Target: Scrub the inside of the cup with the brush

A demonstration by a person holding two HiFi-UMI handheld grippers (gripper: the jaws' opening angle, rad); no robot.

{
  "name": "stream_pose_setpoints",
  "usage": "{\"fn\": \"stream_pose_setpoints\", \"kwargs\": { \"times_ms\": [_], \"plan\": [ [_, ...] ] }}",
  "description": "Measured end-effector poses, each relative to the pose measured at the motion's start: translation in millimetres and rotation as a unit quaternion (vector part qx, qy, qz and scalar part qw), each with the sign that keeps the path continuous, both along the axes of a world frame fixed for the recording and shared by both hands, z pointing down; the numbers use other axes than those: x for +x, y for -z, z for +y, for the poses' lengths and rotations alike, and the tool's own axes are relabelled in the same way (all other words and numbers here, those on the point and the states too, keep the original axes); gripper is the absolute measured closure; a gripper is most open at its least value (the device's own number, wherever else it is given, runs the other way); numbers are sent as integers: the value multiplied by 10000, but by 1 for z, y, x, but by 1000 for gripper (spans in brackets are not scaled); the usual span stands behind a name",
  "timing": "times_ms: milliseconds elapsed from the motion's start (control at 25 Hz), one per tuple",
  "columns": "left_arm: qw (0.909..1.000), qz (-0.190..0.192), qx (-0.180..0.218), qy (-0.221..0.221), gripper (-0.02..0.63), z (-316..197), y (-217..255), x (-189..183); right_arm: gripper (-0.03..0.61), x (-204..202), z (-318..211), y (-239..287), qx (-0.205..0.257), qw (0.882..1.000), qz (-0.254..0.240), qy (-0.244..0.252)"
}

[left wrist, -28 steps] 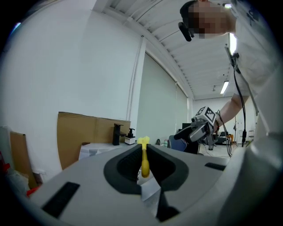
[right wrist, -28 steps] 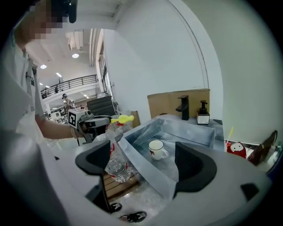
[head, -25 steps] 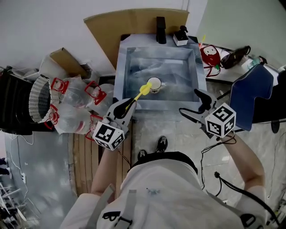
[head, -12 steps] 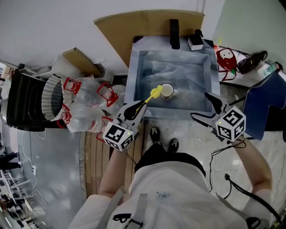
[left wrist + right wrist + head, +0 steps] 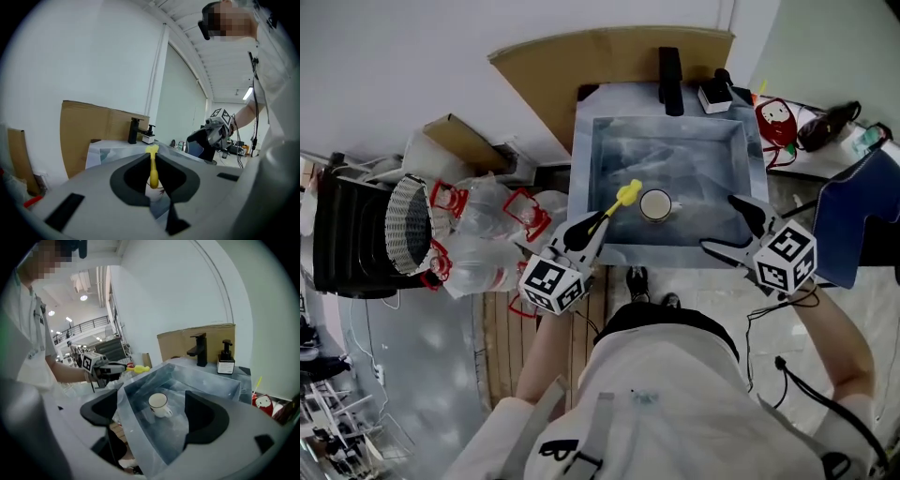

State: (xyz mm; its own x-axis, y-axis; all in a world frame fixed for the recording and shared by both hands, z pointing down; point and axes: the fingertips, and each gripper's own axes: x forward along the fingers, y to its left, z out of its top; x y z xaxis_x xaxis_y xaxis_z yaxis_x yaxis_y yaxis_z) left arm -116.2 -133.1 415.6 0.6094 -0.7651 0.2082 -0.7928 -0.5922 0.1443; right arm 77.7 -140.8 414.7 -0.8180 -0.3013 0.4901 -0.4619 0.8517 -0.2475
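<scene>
Your left gripper (image 5: 584, 230) is shut tight on the yellow brush (image 5: 623, 197), head pointing ahead over the sink (image 5: 583, 178). Just past its tip stands the cup (image 5: 655, 204), upright. Your right gripper (image 5: 731, 228) gapes wide, empty, with the cup ahead-left of it

Cup (image 5: 157, 192) mostly hidden behind jaws, brush (image 5: 623, 196) bristles indistinct
</scene>
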Motion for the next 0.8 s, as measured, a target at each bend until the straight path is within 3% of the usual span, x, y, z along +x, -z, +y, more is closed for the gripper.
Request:
{"fn": "stream_pose_setpoints", "kwargs": {
  "times_ms": [80, 320, 480, 800],
  "plan": [
    [9999, -18, -20, -106, 578, -8, -1, 3, 144, -6, -6, 9, -132, 9995, -284, -90],
    [9991, 157, -147, -373, 578, -26, -6, -2, 144, -26, -16, 24, -80, 9984, -524, -206],
    [9979, 164, -217, -581, 578, -39, -10, -3, 144, -35, -25, 26, 263, 9993, -270, -45],
    [9927, 125, -396, -1128, 578, -50, -22, -5, 144, -56, -45, 23, 471, 9989, -27, 0]
  ]
}}
